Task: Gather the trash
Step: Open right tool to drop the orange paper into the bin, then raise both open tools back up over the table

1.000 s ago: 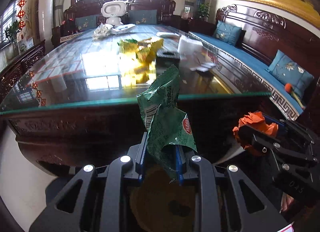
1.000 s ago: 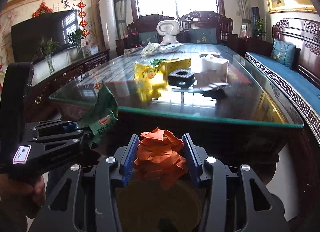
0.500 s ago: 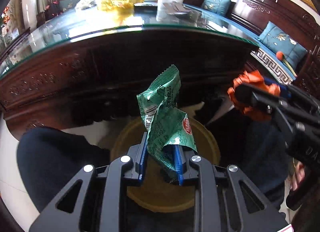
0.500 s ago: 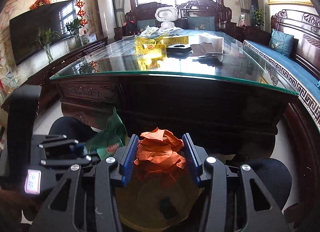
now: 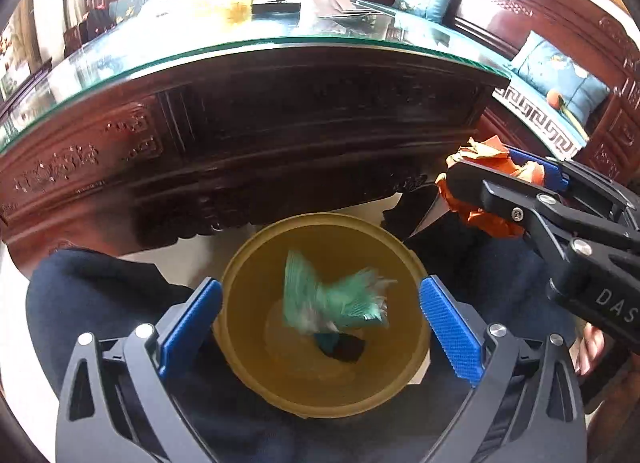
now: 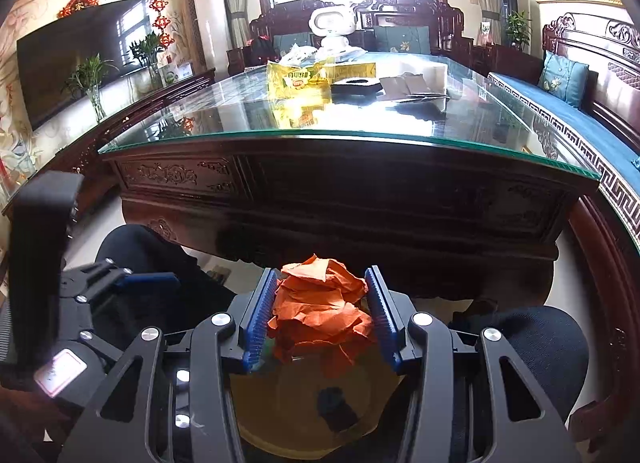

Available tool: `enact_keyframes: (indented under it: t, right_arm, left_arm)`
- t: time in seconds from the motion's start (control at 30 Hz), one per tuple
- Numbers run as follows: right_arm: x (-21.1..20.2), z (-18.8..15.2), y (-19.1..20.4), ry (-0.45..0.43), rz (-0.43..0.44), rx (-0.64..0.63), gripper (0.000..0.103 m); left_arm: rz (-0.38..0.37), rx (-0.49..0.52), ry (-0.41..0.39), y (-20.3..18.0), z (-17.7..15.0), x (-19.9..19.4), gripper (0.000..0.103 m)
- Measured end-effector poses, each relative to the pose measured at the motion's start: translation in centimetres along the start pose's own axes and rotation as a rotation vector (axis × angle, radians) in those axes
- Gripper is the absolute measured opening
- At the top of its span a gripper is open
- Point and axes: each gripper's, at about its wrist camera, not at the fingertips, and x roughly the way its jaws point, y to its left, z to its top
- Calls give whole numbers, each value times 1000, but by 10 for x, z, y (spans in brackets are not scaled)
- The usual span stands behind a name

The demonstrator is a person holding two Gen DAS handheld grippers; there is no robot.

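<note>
A yellow round bin (image 5: 248, 347) stands on the floor between the person's knees. My left gripper (image 5: 320, 315) is open right over it, and a green snack wrapper (image 5: 332, 299), blurred, is inside the bin's mouth. My right gripper (image 6: 320, 311) is shut on a crumpled orange paper ball (image 6: 320, 311) above the bin (image 6: 280, 415). The right gripper and its orange paper ball (image 5: 488, 191) also show in the left wrist view, up and to the right of the bin. The left gripper (image 6: 132, 287) shows at the left of the right wrist view.
A dark carved wooden table with a glass top (image 6: 360, 135) stands just ahead; its edge (image 5: 280, 43) overhangs the bin. Yellow packets (image 6: 300, 81), a black box (image 6: 354, 85) and papers (image 6: 412, 87) lie on it. A blue-cushioned bench (image 6: 568, 119) runs along the right.
My left gripper has opened and let go of the green wrapper, which has dropped into the bin. Both grippers have lowered below the table edge. The right gripper still holds the orange paper.
</note>
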Motion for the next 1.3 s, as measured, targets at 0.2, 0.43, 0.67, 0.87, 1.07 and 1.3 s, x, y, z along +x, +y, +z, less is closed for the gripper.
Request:
enact_keyframes:
  t: [0.2,0.43,0.67,0.87,1.07,1.3]
  right_arm:
    - [7,-4,0,27,13,2,45]
    - [15,-7,0,52,20,3,45]
    - [26,-12,10,100,14,-35,53]
    - [27,-11,8,89,19,-26,59]
    - [30,-7,8,100,-14,-53,63]
    - [32,4,0,60,1,-33,63]
  left_arm:
    - [26,-13,16,7,3,3,99]
    - [53,-12,14,13,4,5,99]
    - [166,8,15,20,3,13,99]
    - [173,2,16,27,5,15,99]
    - [176,-2,28,30,9,21,99]
    - [180,-4,12,33,23,22,99]
